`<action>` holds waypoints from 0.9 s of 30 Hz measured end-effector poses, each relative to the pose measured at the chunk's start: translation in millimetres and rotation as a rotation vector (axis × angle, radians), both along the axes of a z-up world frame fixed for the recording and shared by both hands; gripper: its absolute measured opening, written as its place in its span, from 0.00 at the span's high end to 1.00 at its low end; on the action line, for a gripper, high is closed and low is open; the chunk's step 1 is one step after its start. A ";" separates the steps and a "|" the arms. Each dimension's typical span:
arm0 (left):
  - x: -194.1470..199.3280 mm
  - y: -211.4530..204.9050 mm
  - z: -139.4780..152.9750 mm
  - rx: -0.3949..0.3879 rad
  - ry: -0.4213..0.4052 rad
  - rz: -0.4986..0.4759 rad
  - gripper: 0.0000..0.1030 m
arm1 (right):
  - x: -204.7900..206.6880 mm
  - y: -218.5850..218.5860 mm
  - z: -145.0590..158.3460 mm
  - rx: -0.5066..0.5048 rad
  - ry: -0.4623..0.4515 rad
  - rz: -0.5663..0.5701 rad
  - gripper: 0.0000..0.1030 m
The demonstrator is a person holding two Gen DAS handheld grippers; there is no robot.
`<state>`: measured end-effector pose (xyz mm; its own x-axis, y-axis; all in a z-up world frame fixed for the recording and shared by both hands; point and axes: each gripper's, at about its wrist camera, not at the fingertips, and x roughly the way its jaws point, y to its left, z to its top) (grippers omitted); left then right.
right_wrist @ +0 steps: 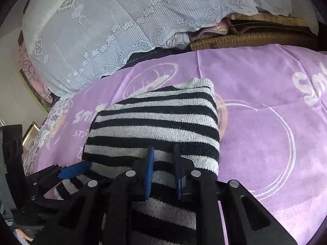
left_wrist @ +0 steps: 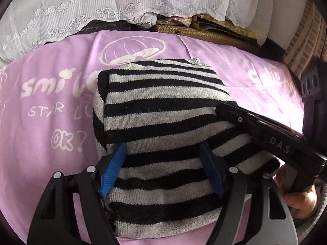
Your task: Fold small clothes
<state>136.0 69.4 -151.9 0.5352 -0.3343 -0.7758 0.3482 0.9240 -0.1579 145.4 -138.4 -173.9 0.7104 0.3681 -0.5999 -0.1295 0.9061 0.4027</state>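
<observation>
**Both grippers at the near edge of the folded sweater**

We see the striped sweater (left_wrist: 161, 126) folded on the purple blanket (left_wrist: 51, 112), directly ahead of both tools. Our left gripper (left_wrist: 161, 169) stands spread wide, the knit lying between its fingers. Our right gripper (right_wrist: 163, 173), to its right, has its fingers narrowly parted over the sweater's near edge.

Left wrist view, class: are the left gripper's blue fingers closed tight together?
No, the left gripper is open, its blue fingers standing wide apart over the folded striped sweater.
</observation>
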 end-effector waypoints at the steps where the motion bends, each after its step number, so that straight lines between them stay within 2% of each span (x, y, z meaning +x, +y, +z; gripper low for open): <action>1: -2.8 3.1 2.6 -0.022 0.005 0.007 0.31 | -5.4 -3.6 2.1 0.020 -0.007 -0.006 0.83; 4: -24.2 13.2 20.5 -0.069 -0.034 0.026 0.30 | -38.9 -8.5 19.9 -0.009 -0.061 -0.029 0.78; 6: -37.6 22.0 29.3 -0.106 -0.059 0.033 0.20 | -64.4 -8.8 28.6 -0.044 -0.108 -0.006 0.78; 8: -40.1 25.9 25.7 -0.106 -0.048 0.051 0.14 | -85.6 -6.3 29.2 -0.093 -0.133 0.019 0.78; 10: -30.8 25.0 3.7 -0.052 0.026 0.080 0.13 | -90.7 -2.9 12.2 -0.138 -0.076 0.028 0.73; 11: -21.4 23.5 -15.9 -0.028 0.097 0.092 0.07 | -93.5 -4.5 4.1 -0.143 -0.071 0.018 0.61; 12: -14.4 27.7 -29.6 -0.063 0.150 0.099 0.04 | -93.5 -6.8 -3.6 -0.148 -0.048 0.008 0.55; 13: -11.0 35.5 -32.8 -0.125 0.179 0.105 0.04 | -91.4 -11.5 -6.1 -0.119 -0.029 0.006 0.54; 14: -11.1 39.4 -29.8 -0.141 0.182 0.108 0.04 | -89.1 -16.3 -6.9 -0.090 -0.014 0.008 0.52; 18: -19.8 42.4 -19.5 -0.127 0.155 0.137 0.05 | -92.0 -21.5 -7.1 -0.063 -0.017 0.007 0.52; 22: -18.5 50.7 20.9 -0.067 0.022 0.191 0.05 | -91.6 -21.1 24.4 -0.069 -0.103 0.002 0.54; 27: 28.8 44.4 47.8 -0.038 0.011 0.205 0.05 | -44.3 -10.3 56.1 -0.057 -0.133 0.009 0.60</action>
<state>164.8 113.8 -104.2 0.5867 -0.2480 -0.7709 0.1513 0.9688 -0.1964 101.1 -148.7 -117.7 0.7818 0.3430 -0.5208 -0.1865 0.9255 0.3296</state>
